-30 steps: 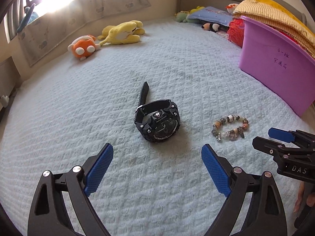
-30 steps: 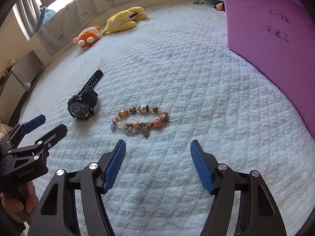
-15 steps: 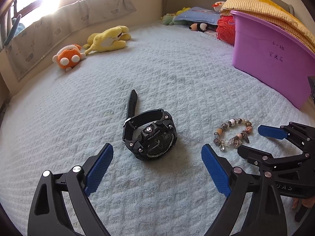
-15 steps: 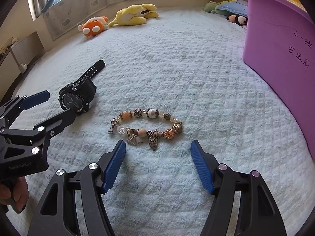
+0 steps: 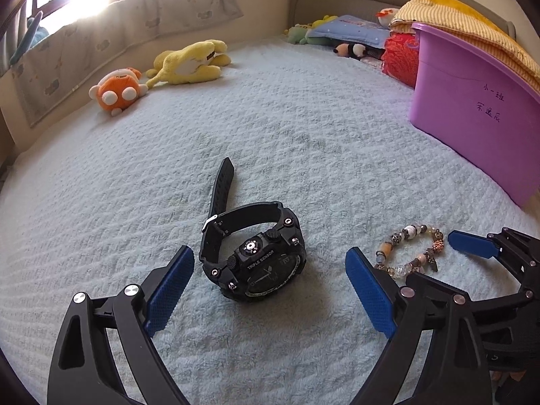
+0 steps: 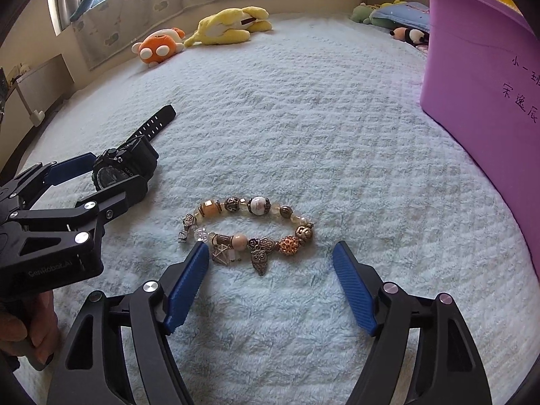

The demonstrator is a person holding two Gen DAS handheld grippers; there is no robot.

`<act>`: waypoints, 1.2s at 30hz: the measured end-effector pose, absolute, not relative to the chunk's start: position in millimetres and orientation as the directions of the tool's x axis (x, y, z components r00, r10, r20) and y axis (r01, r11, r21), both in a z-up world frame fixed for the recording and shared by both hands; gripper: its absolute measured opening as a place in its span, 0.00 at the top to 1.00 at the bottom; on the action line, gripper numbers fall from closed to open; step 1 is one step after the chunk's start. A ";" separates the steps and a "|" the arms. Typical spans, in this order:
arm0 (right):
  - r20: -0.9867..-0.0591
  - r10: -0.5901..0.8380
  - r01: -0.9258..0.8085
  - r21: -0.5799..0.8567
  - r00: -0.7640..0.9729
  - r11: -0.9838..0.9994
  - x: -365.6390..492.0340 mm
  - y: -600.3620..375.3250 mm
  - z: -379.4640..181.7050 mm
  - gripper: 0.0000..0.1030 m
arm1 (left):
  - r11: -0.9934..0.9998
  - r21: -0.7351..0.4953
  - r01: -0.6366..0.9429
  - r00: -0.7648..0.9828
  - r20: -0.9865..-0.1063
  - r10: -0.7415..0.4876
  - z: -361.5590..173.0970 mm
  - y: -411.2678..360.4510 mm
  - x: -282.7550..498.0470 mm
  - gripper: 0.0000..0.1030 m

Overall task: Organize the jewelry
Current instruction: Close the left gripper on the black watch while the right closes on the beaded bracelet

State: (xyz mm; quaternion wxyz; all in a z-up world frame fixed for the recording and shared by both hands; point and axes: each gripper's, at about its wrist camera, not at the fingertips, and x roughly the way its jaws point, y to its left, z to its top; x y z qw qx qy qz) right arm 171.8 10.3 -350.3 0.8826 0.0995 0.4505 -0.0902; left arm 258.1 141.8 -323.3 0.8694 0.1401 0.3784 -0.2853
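**Ana:** Both sets of jaws stood wide apart, nothing pinched in either. The left gripper had the black watch lying on the bedspread between its blue pads, untouched. The right gripper had just been opening its jaws a little further, with the beaded bracelet just ahead of the tips rather than between them.

**Ben:** What had changed over the last second?

**Ana:** Both grippers had come lower and closer. The watch had been well ahead of the left tips; it now sat level with them. The bracelet had grown large in the right view, its near edge almost at the left pad. I'd judge both picks were about to happen, so sorting was only starting.

**Ben:** Did the views differ?

**Ana:** Yes. The right wrist view showed the owl charm, the star charm and single beads, plus the person's hand holding the left gripper. The left wrist view showed the watch's face and buckle clearly, and the yellow cloth on the purple bin, which the other view mostly cropped.
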 end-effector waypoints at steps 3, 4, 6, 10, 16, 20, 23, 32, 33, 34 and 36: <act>-0.812 -0.074 0.246 0.088 0.579 0.965 173.2 10.6 -351.2 0.28 | 0.814 0.000 0.581 0.540 -0.748 -0.386 -327.0 141.8 263.7 0.12; -0.811 -0.075 0.246 0.086 0.580 0.966 173.6 10.5 -351.4 0.28 | 0.817 -0.006 0.577 0.539 -0.749 -0.386 -328.0 142.0 264.8 0.11; -0.811 -0.077 0.245 0.083 0.580 0.966 174.8 10.3 -351.9 0.27 | 0.821 -0.009 0.571 0.539 -0.751 -0.382 -329.7 141.1 266.3 0.07; -0.809 -0.084 0.244 0.075 0.582 0.967 176.5 10.5 -353.0 0.26 | 0.827 -0.003 0.562 0.534 -0.763 -0.365 -334.9 136.6 270.4 0.07; -0.806 -0.091 0.244 0.067 0.584 0.968 178.3 11.2 -354.4 0.25 | 0.851 -0.026 0.525 0.512 -0.789 -0.340 -342.8 135.4 282.9 0.07; -0.807 -0.092 0.240 0.063 0.584 0.969 180.5 11.1 -355.4 0.23 | 0.862 -0.041 0.506 0.506 -0.795 -0.335 -345.7 136.6 288.6 0.07; -0.807 -0.090 0.236 0.062 0.584 0.970 182.9 10.8 -356.0 0.22 | 0.861 -0.037 0.507 0.506 -0.796 -0.332 -346.5 134.4 291.1 0.07; -0.808 -0.091 0.220 0.048 0.582 0.974 195.3 10.2 -359.2 0.20 | 0.865 -0.035 0.501 0.496 -0.807 -0.320 -351.2 129.7 300.7 0.06; -0.808 -0.093 0.217 0.044 0.583 0.975 196.7 10.6 -359.3 0.20 | 0.865 -0.029 0.502 0.494 -0.811 -0.313 -352.3 128.2 301.2 0.06; -0.807 -0.095 0.214 0.039 0.582 0.976 198.0 11.1 -359.6 0.20 | 0.865 -0.020 0.502 0.496 -0.813 -0.306 -353.1 126.8 301.1 0.06; -0.807 -0.102 0.210 0.028 0.582 0.977 199.3 12.7 -360.2 0.20 | 0.866 -0.009 0.500 0.499 -0.814 -0.297 -354.1 125.0 300.8 0.05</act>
